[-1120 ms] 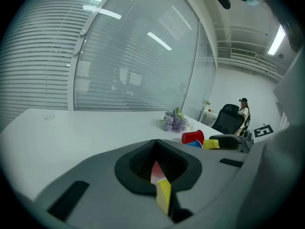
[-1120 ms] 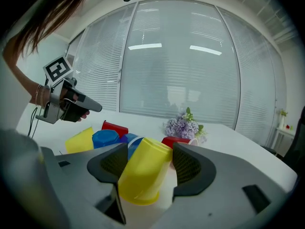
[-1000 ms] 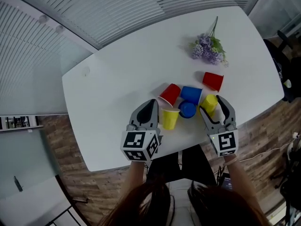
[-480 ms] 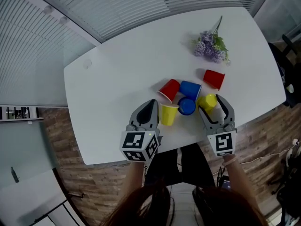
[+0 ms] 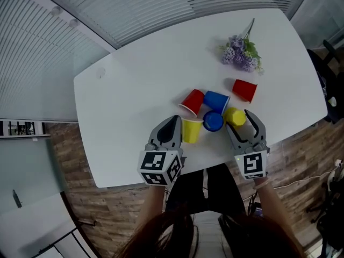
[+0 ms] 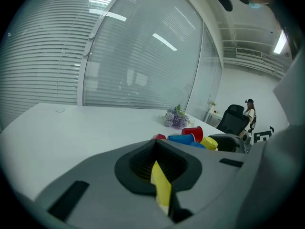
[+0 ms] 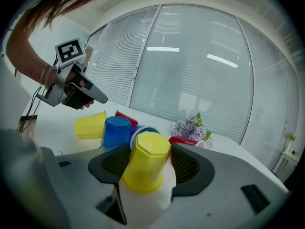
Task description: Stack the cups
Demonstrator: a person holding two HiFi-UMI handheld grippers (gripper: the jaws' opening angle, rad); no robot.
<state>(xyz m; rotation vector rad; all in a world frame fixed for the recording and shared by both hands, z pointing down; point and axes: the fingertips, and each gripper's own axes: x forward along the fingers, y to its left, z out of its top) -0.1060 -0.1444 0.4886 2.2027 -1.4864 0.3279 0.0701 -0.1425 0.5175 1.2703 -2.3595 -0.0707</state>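
Clamped shut, the left gripper [image 5: 175,120] pinches the wall of the left yellow cup [image 5: 192,130]. In the left gripper view only a thin yellow strip shows between its closed jaws. That cup lies on its side near the front edge of the white table [image 5: 134,85], with its mouth facing the gripper.

On the other side, the right gripper [image 5: 240,121] stands wide, and its jaws have just been closing a little. The right yellow cup [image 5: 234,115] sits between them, base pointing away from the gripper. It leans against one pad, while a gap of bare table shows beside the other, so it is not clamped.

Between the two yellow cups lies a blue cup [image 5: 213,121], its round end facing up toward the head camera. A second blue cup [image 5: 216,100] lies just behind it, with a red cup [image 5: 192,101] on its side touching it. Another red cup [image 5: 244,89] lies apart, farther back toward the right. A bunch of purple flowers [image 5: 240,54] rests near the far edge.
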